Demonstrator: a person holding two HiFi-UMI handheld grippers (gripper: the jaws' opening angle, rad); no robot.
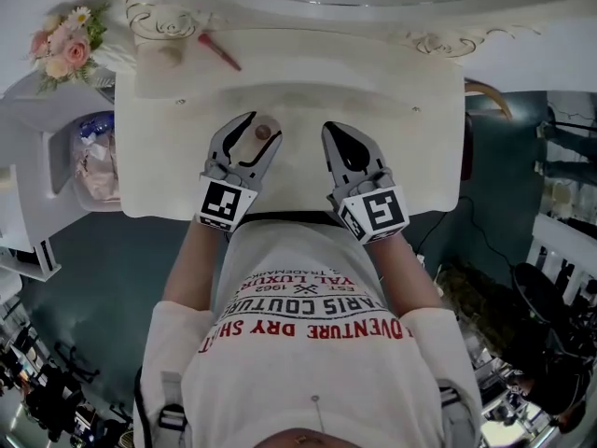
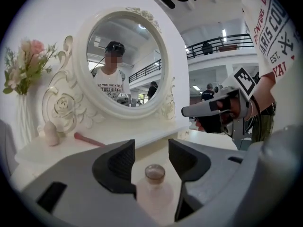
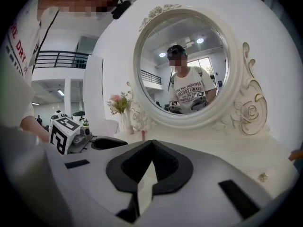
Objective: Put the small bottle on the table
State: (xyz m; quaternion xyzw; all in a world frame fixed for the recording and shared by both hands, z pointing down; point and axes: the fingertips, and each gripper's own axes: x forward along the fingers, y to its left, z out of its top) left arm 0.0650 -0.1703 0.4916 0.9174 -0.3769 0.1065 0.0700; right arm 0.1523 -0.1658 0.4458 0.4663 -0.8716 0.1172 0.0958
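Bottle (image 2: 154, 183) of pale, clear glass, small, round-shouldered and capped in dull brownish pink, stands upright on the white table (image 1: 392, 110) near its front edge. We hold the left gripper (image 2: 151, 151) around it, jaws wide apart, the dark pads on either side of the cap and clear of the glass. Our right gripper (image 3: 151, 144), just beside the left, has its jaws closed together with nothing between them. Behind the bottle, a pink stick (image 2: 88, 139) lies below the mirror (image 2: 125, 65).

T-shirt (image 1: 317, 343), "PARIS COUTURE", "EST. 1962"
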